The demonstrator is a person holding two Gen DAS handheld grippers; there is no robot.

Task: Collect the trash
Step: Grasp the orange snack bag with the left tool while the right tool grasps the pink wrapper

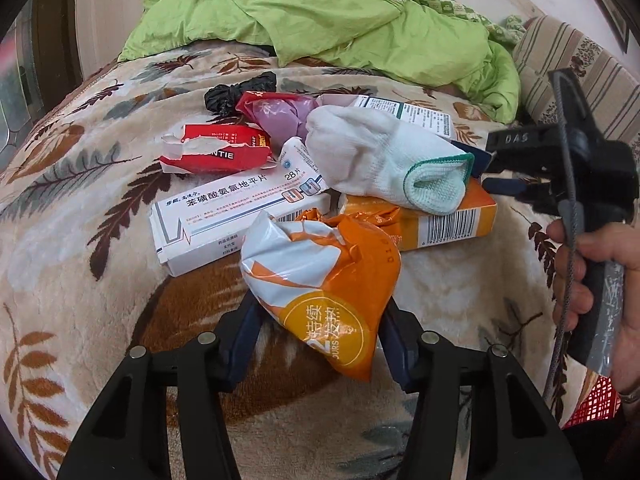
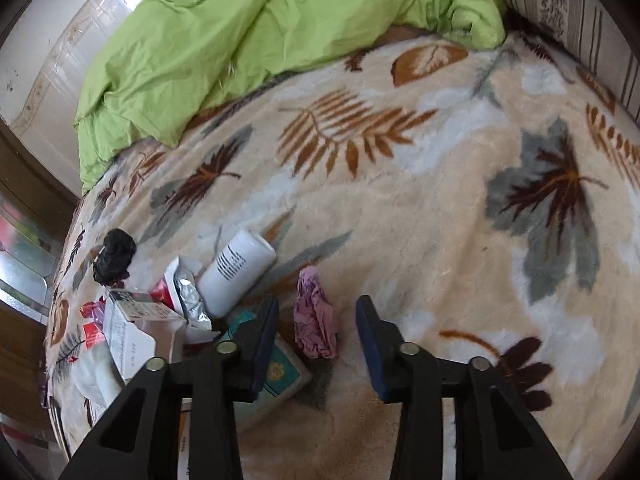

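- An orange-and-white foil pouch (image 1: 320, 280) sits squeezed between the two blue pads of the left gripper (image 1: 320, 336); both pads press its lower half, so this tong is clamped on it, at the near end of the pile on the leaf-patterned blanket (image 1: 80, 264).
- Just behind the pouch lies a long white medicine box (image 1: 236, 216), and to its right an orange box (image 1: 448, 220) with a barcode on its side.
- A white glove with a green cuff (image 1: 384, 160) is draped over the orange box and the end of the white box.
- Farther back lie a torn red carton (image 1: 216, 148), a pink-and-red wrapper (image 1: 280, 114), a knotted black bag (image 1: 240, 92) and another white box (image 1: 416, 114).
- A crumpled pink tissue (image 2: 316, 320) lies on the blanket in the gap between the fingers of the right gripper (image 2: 316, 344); the pads stand clear of it on both sides, so this tong is partly open and grips nothing.
- In the left wrist view a hand (image 1: 592, 280) at the right edge holds the handle of the right gripper.
- To the left of the tissue in the right wrist view stand a white bottle (image 2: 236, 272) on its side, a silver foil packet (image 2: 192, 300) and a teal-printed pack (image 2: 280, 372) partly under the left finger.
- A rumpled green quilt (image 2: 240, 40) covers the far end of the bed, and a striped cushion (image 1: 568, 80) lies at the far right corner.
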